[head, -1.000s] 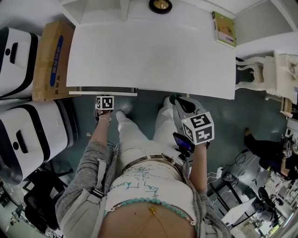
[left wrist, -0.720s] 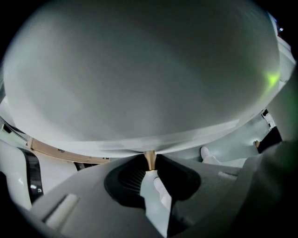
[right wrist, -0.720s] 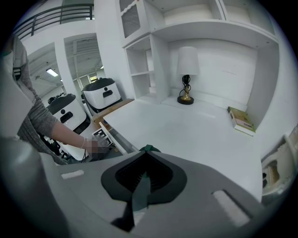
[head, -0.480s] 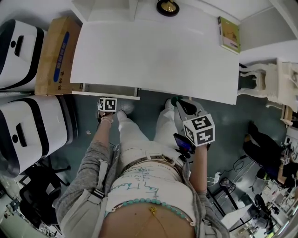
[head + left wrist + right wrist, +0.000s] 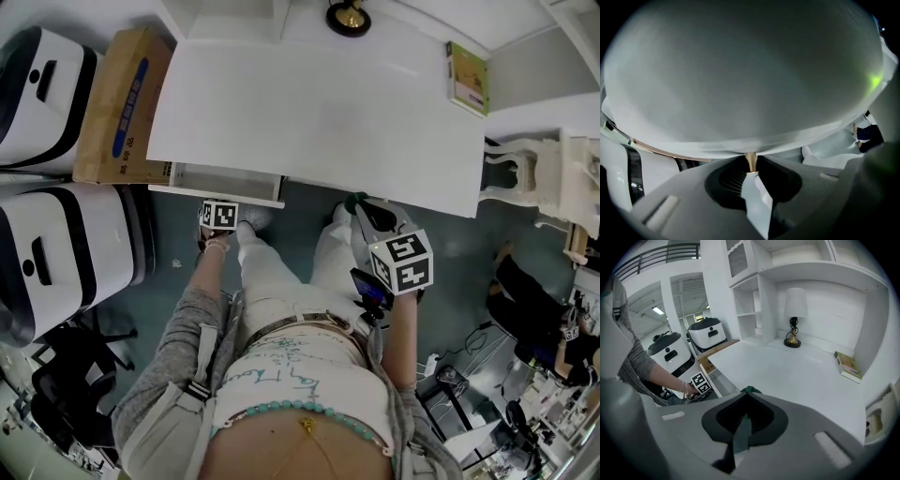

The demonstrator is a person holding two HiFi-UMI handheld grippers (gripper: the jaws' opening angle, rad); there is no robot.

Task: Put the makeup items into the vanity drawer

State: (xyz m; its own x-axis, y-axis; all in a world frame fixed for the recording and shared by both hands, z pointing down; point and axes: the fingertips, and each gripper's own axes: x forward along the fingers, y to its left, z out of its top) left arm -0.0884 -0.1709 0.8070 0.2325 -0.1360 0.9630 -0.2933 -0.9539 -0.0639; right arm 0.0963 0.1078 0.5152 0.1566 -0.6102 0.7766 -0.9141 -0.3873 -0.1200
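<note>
The vanity drawer [image 5: 246, 198] stands slightly pulled out under the white vanity top [image 5: 319, 103], at 12 o'clock from the left gripper [image 5: 217, 214], whose jaws pinch the drawer's small tan knob [image 5: 750, 161]. At 3 o'clock from it, the right gripper [image 5: 357, 201] hangs with its jaws pressed together.

Left gripper [image 5: 751, 171]: jaws closing tight on a slim tan piece [image 5: 750, 161].
The tan piece is jutting from the lower edge of a broad white panel [image 5: 740, 79], which is filling most of the frame; what the piece is cannot be told.
</note>
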